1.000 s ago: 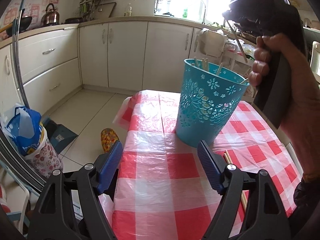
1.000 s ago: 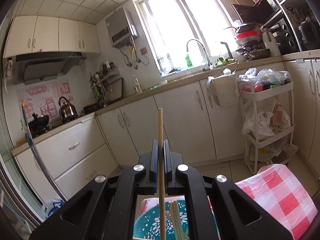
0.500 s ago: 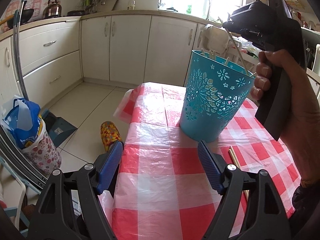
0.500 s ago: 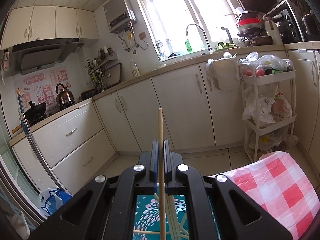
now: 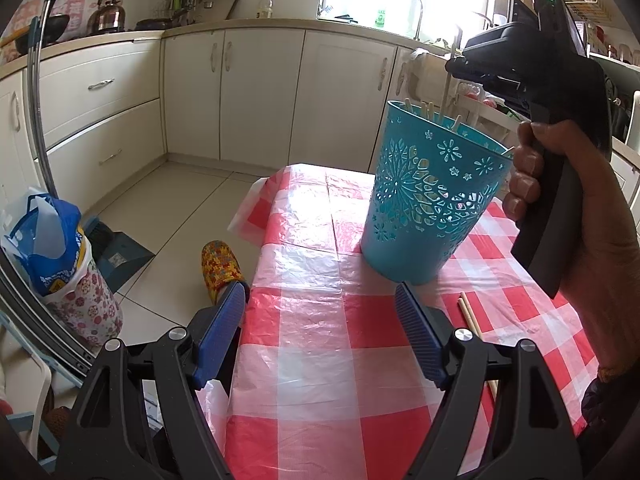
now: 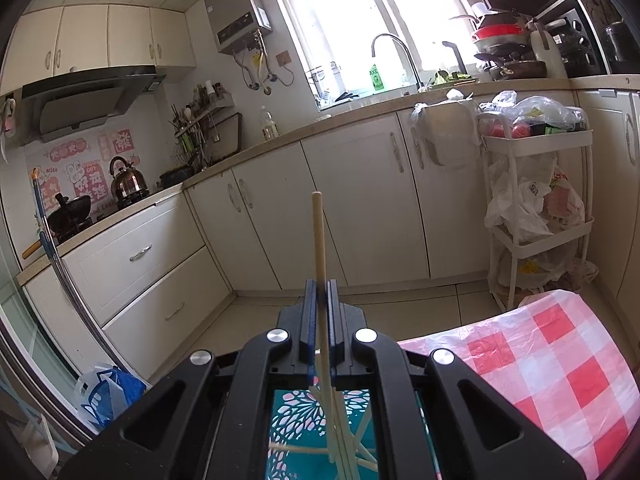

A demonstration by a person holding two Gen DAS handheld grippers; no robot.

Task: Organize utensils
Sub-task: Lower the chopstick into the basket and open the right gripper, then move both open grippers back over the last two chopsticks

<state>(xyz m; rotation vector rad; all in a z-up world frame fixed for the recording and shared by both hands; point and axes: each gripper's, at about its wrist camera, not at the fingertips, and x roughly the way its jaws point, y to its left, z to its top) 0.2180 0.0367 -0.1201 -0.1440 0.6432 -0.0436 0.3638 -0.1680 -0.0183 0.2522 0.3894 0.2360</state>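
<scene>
Two grippers show in these views. The left gripper fills the bottom of the left wrist view, its jaws spread wide with nothing between the blue pads, hovering over the red-and-white checked tablecloth. Right of centre in that view stands a turquoise cut-out bucket on the cloth, tilted slightly in the fisheye, with several pale chopstick ends poking above its rim. At the upper right, a hand grips the handle of the right gripper, which sits above the bucket's mouth. Two loose chopsticks lie on the cloth at the lower right, just beside the left gripper's right finger.

From the right wrist view, the right gripper has its jaws closed narrowly on a single wooden chopstick, which stands upright in the centre of the frame; its lower end reaches down into the bucket at the bottom centre, among the other sticks there. Cream kitchen cabinets run across the middle of the frame, and a white trolley with plastic bags stands at the right.
</scene>
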